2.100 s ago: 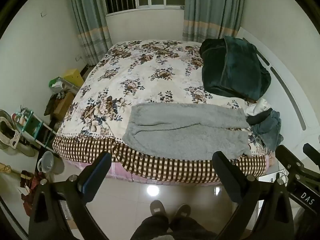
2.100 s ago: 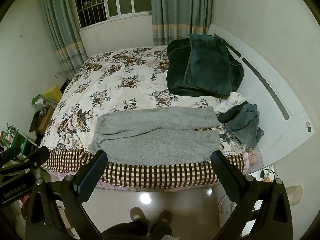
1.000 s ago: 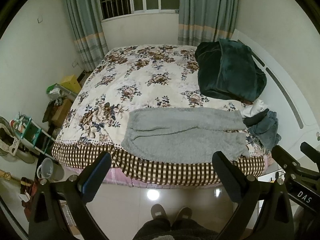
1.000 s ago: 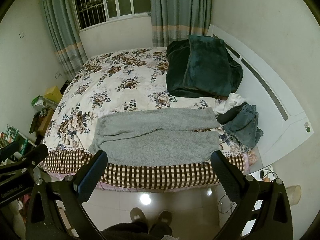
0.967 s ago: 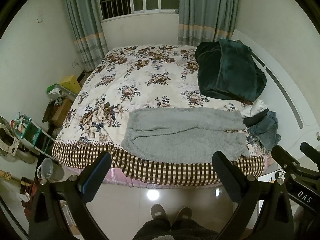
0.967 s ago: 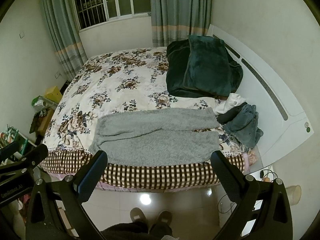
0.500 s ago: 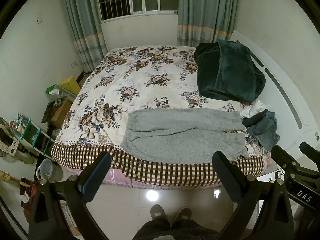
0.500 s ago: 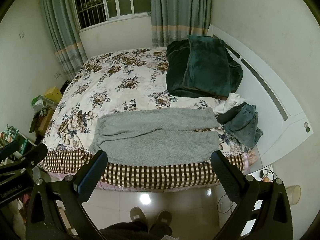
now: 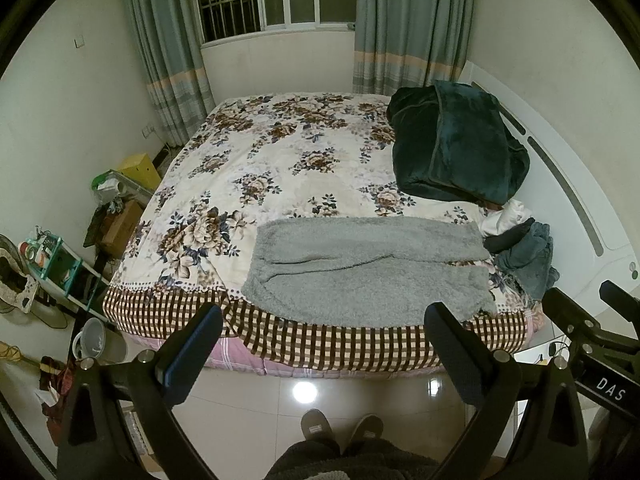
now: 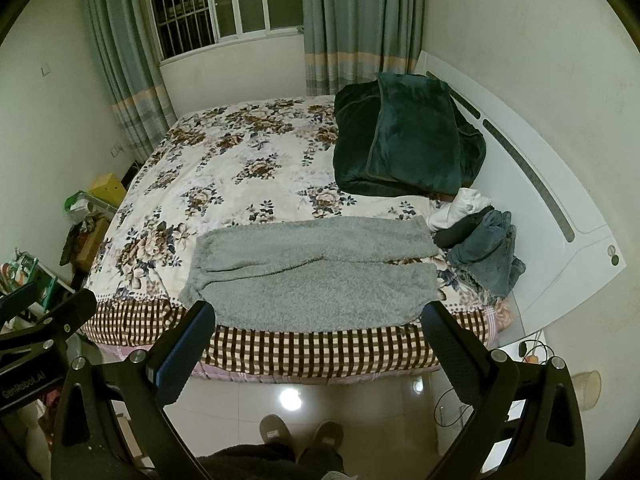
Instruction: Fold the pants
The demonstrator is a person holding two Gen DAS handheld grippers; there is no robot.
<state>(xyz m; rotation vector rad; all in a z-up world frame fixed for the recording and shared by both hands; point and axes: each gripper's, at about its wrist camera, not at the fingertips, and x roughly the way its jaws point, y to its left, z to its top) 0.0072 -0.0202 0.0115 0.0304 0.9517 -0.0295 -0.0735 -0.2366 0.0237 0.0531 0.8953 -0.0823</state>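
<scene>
On the bed (image 9: 280,152), gray pants (image 9: 368,268) lie flat; both claws, left (image 9: 320,344) and right (image 10: 316,336), gape empty.

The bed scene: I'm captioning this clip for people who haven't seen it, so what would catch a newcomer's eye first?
Grey fleece pants lie spread flat across the near edge of the floral bedspread. A dark green blanket is heaped at the far right by the headboard, with a small clothes pile just right of the pants. Both the left gripper and the right gripper hang open over the floor, touching nothing.
</scene>
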